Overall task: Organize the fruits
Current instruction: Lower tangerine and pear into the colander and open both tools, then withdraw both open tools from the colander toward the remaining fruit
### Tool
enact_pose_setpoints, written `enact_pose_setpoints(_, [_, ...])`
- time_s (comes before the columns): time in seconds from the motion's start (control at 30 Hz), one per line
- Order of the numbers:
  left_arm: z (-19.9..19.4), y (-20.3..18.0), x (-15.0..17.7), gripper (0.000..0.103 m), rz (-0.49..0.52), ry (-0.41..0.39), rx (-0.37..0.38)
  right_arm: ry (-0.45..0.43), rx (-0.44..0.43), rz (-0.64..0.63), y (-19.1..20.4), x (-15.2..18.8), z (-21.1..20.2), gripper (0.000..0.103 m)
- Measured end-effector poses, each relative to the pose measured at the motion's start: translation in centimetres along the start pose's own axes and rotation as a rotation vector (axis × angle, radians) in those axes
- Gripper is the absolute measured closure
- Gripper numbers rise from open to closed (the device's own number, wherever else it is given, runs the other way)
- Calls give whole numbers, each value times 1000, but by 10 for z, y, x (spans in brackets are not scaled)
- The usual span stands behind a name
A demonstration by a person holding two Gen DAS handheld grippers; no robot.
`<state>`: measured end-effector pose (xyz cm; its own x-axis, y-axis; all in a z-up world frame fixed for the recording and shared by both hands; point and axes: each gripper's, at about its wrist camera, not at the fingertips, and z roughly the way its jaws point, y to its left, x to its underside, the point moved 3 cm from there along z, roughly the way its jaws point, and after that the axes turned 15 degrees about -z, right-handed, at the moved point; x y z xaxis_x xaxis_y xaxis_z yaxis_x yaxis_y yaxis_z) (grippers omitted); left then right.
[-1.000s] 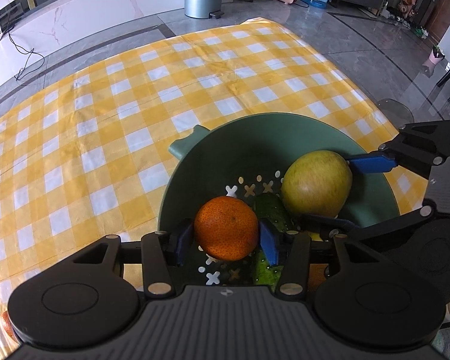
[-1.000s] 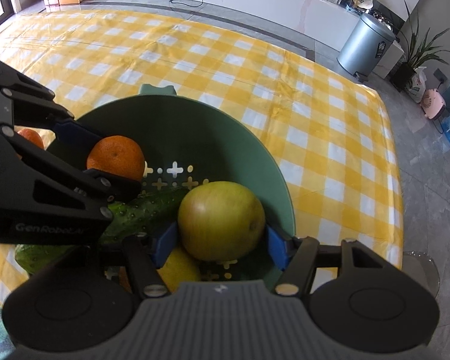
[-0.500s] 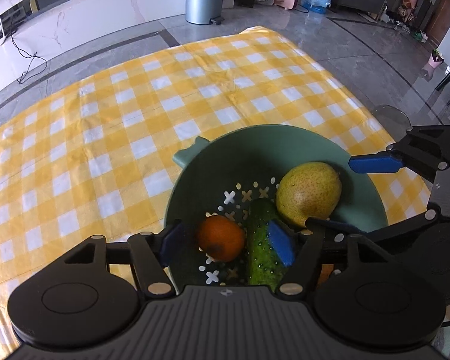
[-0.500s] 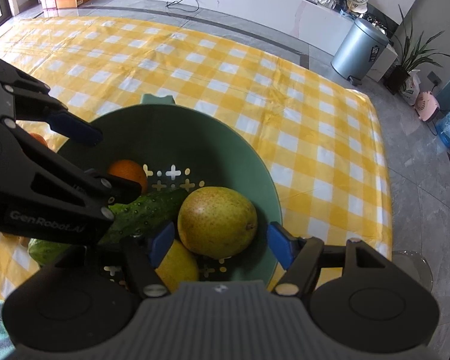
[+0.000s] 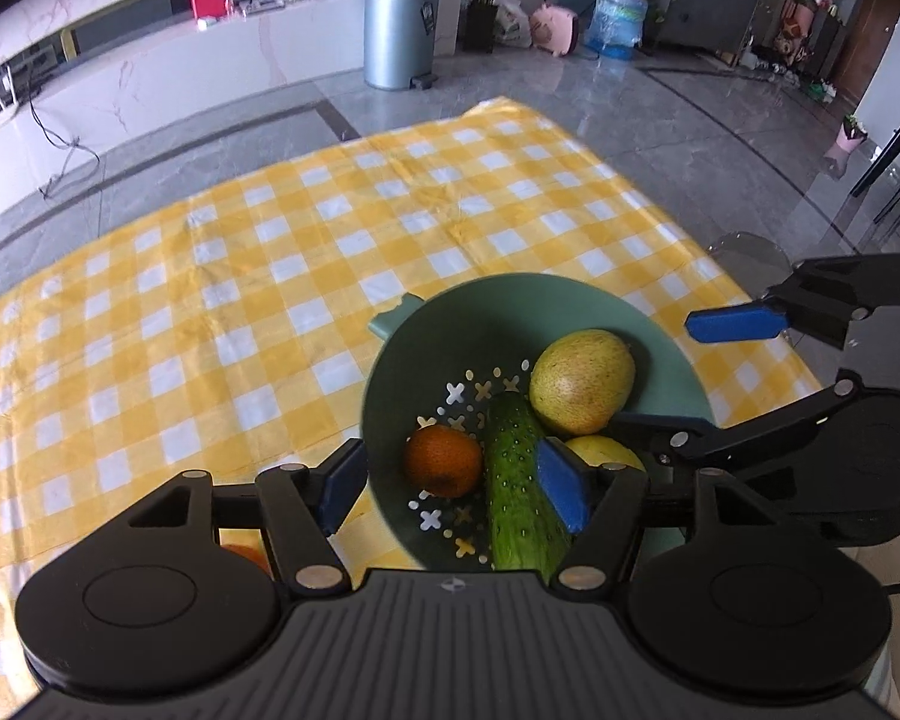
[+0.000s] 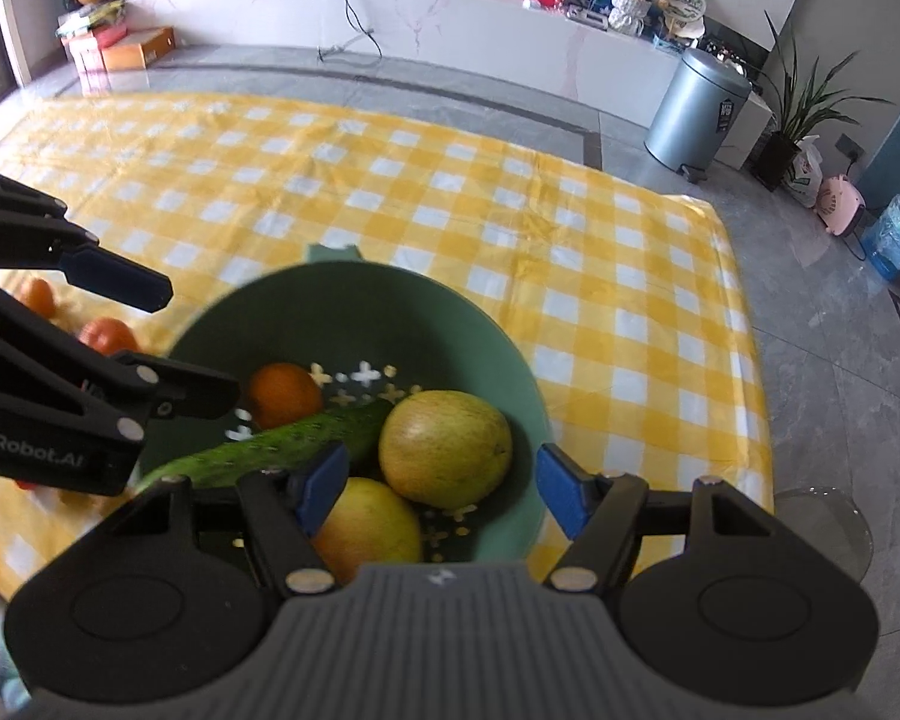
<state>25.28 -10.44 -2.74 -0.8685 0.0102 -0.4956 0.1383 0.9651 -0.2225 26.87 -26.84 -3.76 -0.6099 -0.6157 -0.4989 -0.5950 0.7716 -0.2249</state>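
Tongs hang empty above the green colander (image 5: pixel 660 324), the left gripper (image 5: pixel 456 483) and the right gripper (image 6: pixel 441 483) both with jaws spread apart, nothing pressed between the blue pads. Inside the colander lie an orange (image 5: pixel 443 459), a cucumber (image 5: pixel 519 480), a yellow-green pear (image 6: pixel 445 447) and a yellow fruit (image 6: pixel 369 525). Two more oranges (image 6: pixel 109 335) sit outside it on the yellow checked cloth (image 5: pixel 270 276).

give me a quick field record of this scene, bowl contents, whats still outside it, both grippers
bowl: green perforated bowl on yellow checked cloth
in bowl: orange, cucumber, yellow-green pear, a yellow fruit partly hidden
outside bowl: two small orange fruits on the cloth beside it
left gripper: open, above the bowl, holding nothing
right gripper: open, above the bowl, holding nothing
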Motion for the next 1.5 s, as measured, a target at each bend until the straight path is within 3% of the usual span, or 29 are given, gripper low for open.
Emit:
enact_pose_setpoints(0.37, [-63, 20, 38, 27, 54, -80, -43, -142, -123, 140, 51, 12, -44, 36])
enact_pose_setpoints(0.67, [-94, 58, 73, 27, 99, -72, -70, -214, -181, 120, 112, 21, -58, 31])
enact_pose_setpoints(0.97, [-95, 104, 108, 32, 112, -26, -74, -251, -204, 195, 155, 42, -40, 32])
enact_pose_setpoints(1.17, [-89, 118, 131, 32, 150, -13, -67, -239, -194, 224, 174, 50, -22, 45])
enact_pose_setpoints(1.5, [-77, 163, 120, 34, 95, -56, -123, -248, -236, 221, 187, 21, -1, 48])
